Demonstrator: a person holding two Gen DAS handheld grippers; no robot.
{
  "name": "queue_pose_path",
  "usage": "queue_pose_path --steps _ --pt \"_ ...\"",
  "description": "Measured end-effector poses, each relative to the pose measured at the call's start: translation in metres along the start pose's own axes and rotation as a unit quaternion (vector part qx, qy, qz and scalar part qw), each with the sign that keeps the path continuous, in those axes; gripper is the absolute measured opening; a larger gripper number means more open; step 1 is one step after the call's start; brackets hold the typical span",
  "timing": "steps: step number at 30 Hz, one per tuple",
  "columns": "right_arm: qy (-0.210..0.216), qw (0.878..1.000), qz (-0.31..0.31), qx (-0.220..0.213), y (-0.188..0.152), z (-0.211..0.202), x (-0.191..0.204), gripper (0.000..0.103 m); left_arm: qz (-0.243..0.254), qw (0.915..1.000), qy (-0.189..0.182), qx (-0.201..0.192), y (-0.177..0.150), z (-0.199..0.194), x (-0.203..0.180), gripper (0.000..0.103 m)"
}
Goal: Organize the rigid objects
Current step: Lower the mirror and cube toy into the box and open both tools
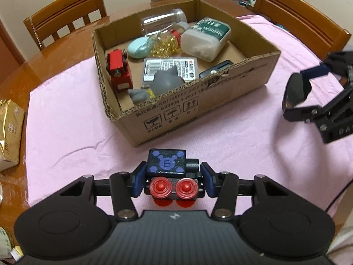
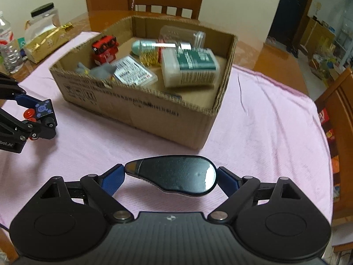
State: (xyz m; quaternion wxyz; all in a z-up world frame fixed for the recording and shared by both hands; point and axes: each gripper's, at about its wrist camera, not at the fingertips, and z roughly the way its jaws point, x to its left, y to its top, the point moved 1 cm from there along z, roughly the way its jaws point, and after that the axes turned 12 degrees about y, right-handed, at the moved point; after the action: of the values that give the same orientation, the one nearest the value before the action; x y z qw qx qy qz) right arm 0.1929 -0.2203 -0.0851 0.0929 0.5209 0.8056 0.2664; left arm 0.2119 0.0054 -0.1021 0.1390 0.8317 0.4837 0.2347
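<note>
A small black toy train, with a purple "B" mark on its top block and two red wheels facing the camera, sits between the blue pads of the left gripper, which is clenched on its sides and holds it just above the pink cloth, close in front of the near wall of the cardboard box. From the right wrist view the same train shows at the far left, pinched in the left gripper and well apart from the box's near left corner. The right gripper grasps a glossy black teardrop-shaped object end to end, its narrow tip against the left pad and its broad rounded end against the right pad; it hangs over the cloth a short way before the box. In the left wrist view that object and the right gripper appear at the right edge, beside the box's right side and not touching it. Inside the box lie a red toy train by the left wall, a grey cat figure against the near wall, a flat labelled case, a mint oval case, a clear jar on its side, a container of yellow beads, and a white-and-green medical pack. A gold packet lies on the wooden table left of the cloth, and wooden chairs stand beyond.
</note>
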Motion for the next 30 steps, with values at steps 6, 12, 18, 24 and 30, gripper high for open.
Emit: queue_pose_path --steps 6,12,18,24,30 --pt "0.013 0.999 -0.028 -0.021 0.023 -0.036 0.003 0.093 0.008 0.9998 -0.01 -0.013 0.006 -0.023 0.011 0.05" --pt "0.025 0.997 -0.045 -0.058 0.055 -0.048 0.004 0.093 0.005 0.9989 -0.009 -0.045 0.018 -0.044 0.019 0.05" --pt "0.031 0.997 -0.042 -0.059 0.081 -0.024 -0.006 0.093 -0.005 0.9972 0.0 -0.074 0.032 -0.059 0.029 0.05" --pt "0.033 0.998 -0.026 -0.043 0.084 0.001 -0.015 0.093 -0.01 0.9959 0.015 -0.088 0.044 -0.061 0.036 0.05" --pt "0.033 0.998 -0.013 -0.054 0.084 0.0 -0.016 0.103 -0.006 0.9955 0.018 -0.093 0.056 -0.057 0.036 0.05"
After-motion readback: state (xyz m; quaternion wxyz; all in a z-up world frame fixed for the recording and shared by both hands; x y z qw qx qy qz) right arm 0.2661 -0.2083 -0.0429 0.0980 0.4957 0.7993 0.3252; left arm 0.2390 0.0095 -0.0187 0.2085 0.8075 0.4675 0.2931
